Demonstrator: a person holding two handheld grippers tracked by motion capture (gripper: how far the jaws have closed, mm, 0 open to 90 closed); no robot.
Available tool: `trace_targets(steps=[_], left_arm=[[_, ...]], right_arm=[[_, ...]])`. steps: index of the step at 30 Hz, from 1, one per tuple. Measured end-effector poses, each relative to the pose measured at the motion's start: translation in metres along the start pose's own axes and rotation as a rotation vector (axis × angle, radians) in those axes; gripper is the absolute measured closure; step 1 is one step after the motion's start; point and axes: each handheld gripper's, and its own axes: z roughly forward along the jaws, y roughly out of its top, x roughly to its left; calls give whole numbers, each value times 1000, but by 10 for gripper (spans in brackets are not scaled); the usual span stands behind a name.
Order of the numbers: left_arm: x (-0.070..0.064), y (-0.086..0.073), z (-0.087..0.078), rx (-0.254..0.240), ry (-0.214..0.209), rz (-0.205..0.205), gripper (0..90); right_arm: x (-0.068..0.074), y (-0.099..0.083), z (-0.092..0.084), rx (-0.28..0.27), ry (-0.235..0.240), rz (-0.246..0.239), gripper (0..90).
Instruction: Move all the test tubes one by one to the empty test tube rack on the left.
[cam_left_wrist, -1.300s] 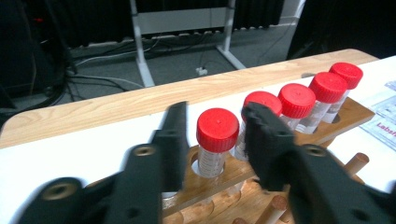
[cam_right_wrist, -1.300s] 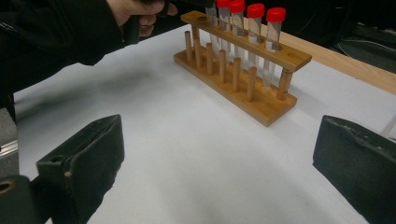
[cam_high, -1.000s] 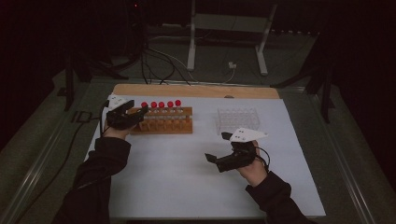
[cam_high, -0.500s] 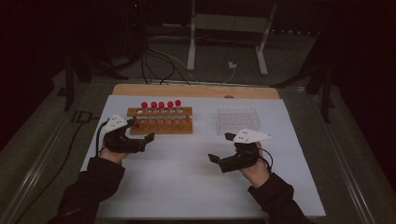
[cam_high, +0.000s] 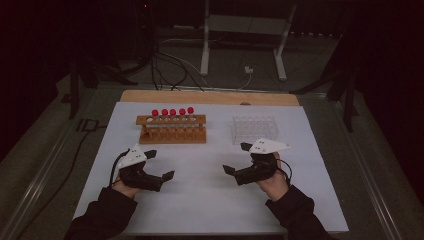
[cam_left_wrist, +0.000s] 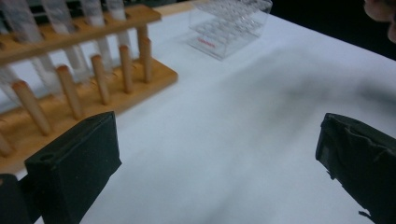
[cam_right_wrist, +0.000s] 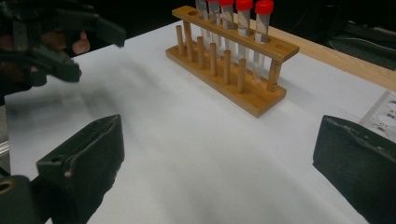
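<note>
A wooden rack (cam_high: 172, 131) stands at the back left of the white table cover (cam_high: 210, 200), with several red-capped tubes (cam_high: 172, 111) upright in it. My left gripper (cam_high: 160, 164) hovers in front of the rack, near the table's left front. Its jaws have just been opening and stand open with nothing between them (cam_left_wrist: 217, 163). The rack (cam_left_wrist: 93, 79) lies just ahead of it on the left. My right gripper (cam_high: 236, 158) is open and empty at the right front. It faces the rack (cam_right_wrist: 229, 60) and the tubes (cam_right_wrist: 243, 7).
A clear plastic rack (cam_high: 255, 129) sits at the back right, and also appears in the left gripper view (cam_left_wrist: 229, 23). A bare wooden board (cam_high: 210, 96) edges the far side. Cables and a stand's legs lie on the floor beyond.
The left gripper has pulled back from the rack's left end toward the table's near side and dropped lower, with its jaws spread wider. The right gripper has stayed put.
</note>
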Motion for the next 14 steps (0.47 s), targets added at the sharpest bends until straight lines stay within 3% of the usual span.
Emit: trace_targets(steps=[7, 10, 14], left_arm=[[-8, -19, 1, -2, -29, 29, 6], [-9, -28, 1, 6, -23, 63, 6], [-9, -31, 5, 8, -41, 60, 6]], right_arm=[[-1, 0, -1, -4, 0, 1, 22], [-2, -1, 0, -3, 0, 1, 22], [-2, -2, 1, 3, 1, 1, 22]])
